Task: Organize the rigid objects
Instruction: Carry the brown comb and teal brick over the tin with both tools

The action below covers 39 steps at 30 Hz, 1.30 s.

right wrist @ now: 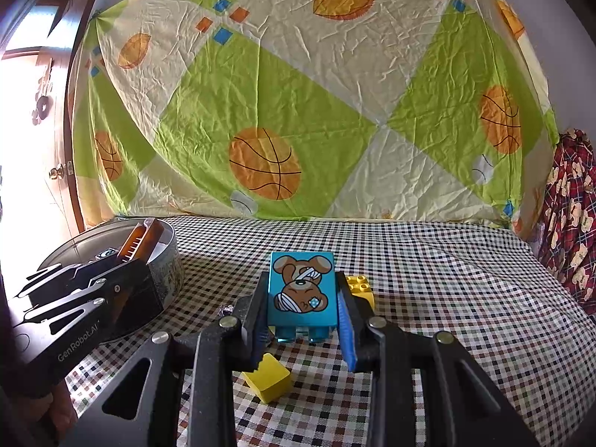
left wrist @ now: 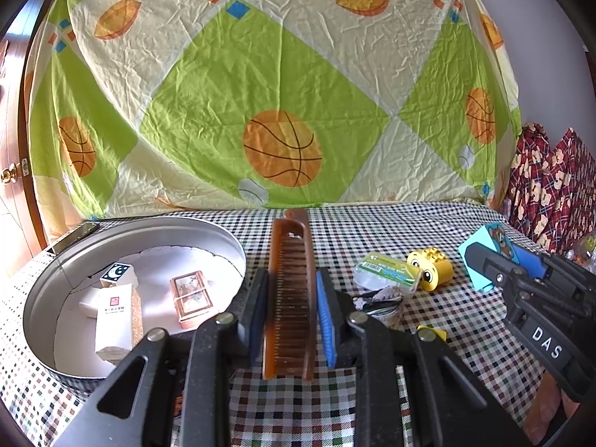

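Observation:
My left gripper (left wrist: 291,283) is shut on a brown translucent comb (left wrist: 288,298) and holds it above the checkered table, just right of a round metal tin (left wrist: 44,298). The tin holds a few small boxes (left wrist: 119,316). My right gripper (right wrist: 302,290) is shut on a blue toy block with a bear picture (right wrist: 301,287). It also shows at the right of the left wrist view (left wrist: 495,260). In the right wrist view the left gripper (right wrist: 123,260) holds the comb (right wrist: 139,240) over the tin (right wrist: 171,272).
On the checkered cloth lie a yellow block with eyes (left wrist: 432,270), a green-labelled wrapped packet (left wrist: 387,272) and a crumpled wrapper (left wrist: 380,301). A small yellow block (right wrist: 268,378) and a yellow studded brick (right wrist: 359,287) lie by my right gripper. A basketball-print sheet (left wrist: 283,104) hangs behind.

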Tool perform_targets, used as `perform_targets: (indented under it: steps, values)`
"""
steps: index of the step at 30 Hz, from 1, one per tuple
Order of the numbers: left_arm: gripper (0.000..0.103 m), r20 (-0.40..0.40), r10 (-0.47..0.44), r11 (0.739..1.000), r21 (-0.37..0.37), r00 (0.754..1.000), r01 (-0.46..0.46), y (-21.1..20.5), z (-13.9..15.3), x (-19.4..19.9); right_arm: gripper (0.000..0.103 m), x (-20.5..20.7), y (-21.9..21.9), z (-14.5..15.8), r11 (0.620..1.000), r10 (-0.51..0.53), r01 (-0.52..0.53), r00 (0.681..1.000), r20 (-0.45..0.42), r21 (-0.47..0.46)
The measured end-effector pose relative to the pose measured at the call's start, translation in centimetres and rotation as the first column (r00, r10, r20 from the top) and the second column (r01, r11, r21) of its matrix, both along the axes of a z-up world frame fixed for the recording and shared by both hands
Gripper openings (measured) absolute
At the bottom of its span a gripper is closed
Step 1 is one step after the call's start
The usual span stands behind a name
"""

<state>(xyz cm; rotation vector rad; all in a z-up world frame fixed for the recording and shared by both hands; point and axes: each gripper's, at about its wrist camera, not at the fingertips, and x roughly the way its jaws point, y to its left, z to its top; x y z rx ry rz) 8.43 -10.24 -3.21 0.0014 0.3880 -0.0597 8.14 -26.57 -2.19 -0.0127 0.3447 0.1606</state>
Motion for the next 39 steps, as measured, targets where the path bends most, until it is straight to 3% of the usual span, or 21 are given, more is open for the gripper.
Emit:
perform_targets:
  steps: [39]
  values:
    - [0.024,0.041,-0.002,0.998,-0.058,0.999,0.004,2.1,0.3,-0.9,0.034,-0.3,3.1,-0.1,0.998,0.061,-0.061,0.998,-0.003,0.011]
